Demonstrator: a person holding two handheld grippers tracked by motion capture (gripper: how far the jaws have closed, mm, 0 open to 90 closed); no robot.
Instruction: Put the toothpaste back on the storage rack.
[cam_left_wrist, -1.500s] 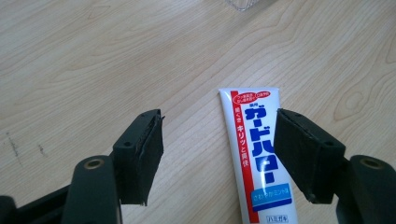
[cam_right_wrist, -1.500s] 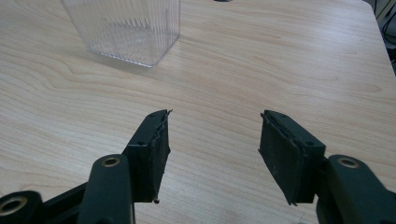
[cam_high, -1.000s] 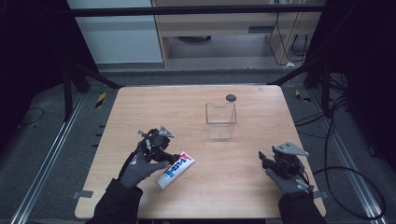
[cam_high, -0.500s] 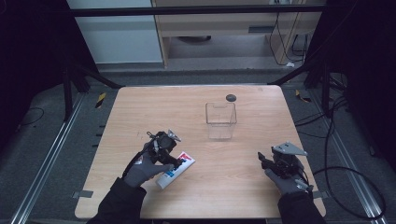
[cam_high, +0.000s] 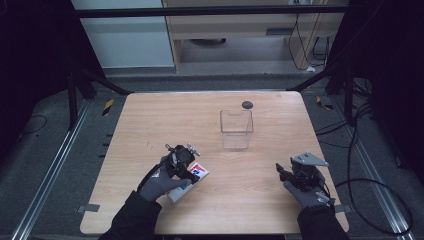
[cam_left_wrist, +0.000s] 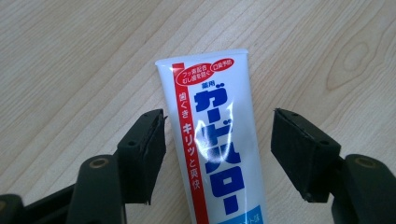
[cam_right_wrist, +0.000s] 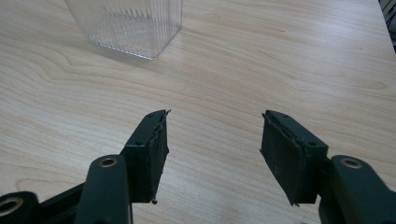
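A white toothpaste tube with blue and red lettering lies flat on the wooden table. My left gripper hangs over it, open, one jaw on each side of the tube and neither pad touching it. From above, the left gripper covers part of the tube at the table's front left. My right gripper is open with nothing between its jaws, low over bare wood at the front right. A clear ribbed plastic container stands upright mid-table and appears at the top of the right gripper view.
A small dark round cap lies near the table's far edge behind the container. Metal rails and cables run along both sides of the table. Bare wood separates the two grippers.
My left gripper has moved down and toward the right, onto the toothpaste tube, and now straddles it. The right gripper has stayed in place.
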